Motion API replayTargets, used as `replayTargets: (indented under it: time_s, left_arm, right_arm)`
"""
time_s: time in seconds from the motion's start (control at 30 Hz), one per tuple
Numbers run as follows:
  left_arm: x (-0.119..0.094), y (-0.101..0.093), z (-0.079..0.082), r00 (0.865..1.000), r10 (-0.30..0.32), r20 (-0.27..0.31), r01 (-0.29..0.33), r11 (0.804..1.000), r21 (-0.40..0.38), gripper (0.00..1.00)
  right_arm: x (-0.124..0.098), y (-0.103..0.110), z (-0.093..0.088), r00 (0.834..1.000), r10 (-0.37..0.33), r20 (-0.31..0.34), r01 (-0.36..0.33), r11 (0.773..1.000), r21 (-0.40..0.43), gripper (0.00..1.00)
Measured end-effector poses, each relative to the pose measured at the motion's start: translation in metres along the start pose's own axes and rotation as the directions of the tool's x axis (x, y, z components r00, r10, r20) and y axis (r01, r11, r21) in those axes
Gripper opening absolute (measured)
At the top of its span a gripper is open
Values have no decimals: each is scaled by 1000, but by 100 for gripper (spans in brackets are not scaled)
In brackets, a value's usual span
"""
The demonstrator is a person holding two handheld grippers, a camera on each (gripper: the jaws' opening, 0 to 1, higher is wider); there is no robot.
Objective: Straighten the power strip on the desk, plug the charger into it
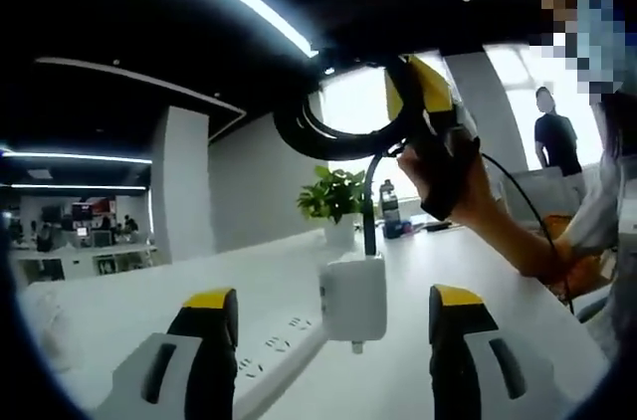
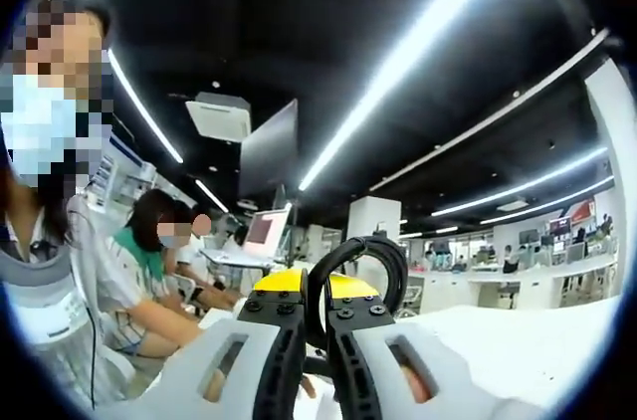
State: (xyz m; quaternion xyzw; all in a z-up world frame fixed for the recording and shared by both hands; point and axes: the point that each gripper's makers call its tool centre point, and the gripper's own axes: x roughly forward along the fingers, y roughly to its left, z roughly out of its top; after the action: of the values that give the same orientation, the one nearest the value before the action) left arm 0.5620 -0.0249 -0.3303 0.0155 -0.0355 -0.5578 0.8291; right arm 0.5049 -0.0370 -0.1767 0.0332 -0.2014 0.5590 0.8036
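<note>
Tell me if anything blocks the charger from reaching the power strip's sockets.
Nothing visible does. The white charger hangs by its black cable, which the right tongs pinch, just above the power strip on the desk. The left tongs straddle the spot, open.
</note>
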Motion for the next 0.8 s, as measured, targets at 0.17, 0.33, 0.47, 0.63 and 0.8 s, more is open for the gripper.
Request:
replayTargets:
  time_s: [0.17,0.33,0.47,0.63,0.8]
  left_arm:
    - [4,-3,-2,1000,-16,-10,16,1000,3,69]
    - [7,-3,3,999,-41,7,41,999,-28,57]
    - [10,-3,1,998,-62,-1,62,997,-52,49]
    - [12,-2,-10,994,-84,-68,78,993,-94,37]
    - [18,2,-12,993,-90,-71,84,992,-90,34]
  right_arm:
    - [1,1,-1,1000,6,-4,-6,1000,0,3]
    - [2,2,-5,1000,3,-14,-3,1000,4,4]
    - [3,0,-8,1000,-3,-23,3,1000,8,4]
    - [3,-3,-12,999,-13,-32,13,1000,9,3]
    - [4,-7,-17,999,-31,-43,32,999,11,3]
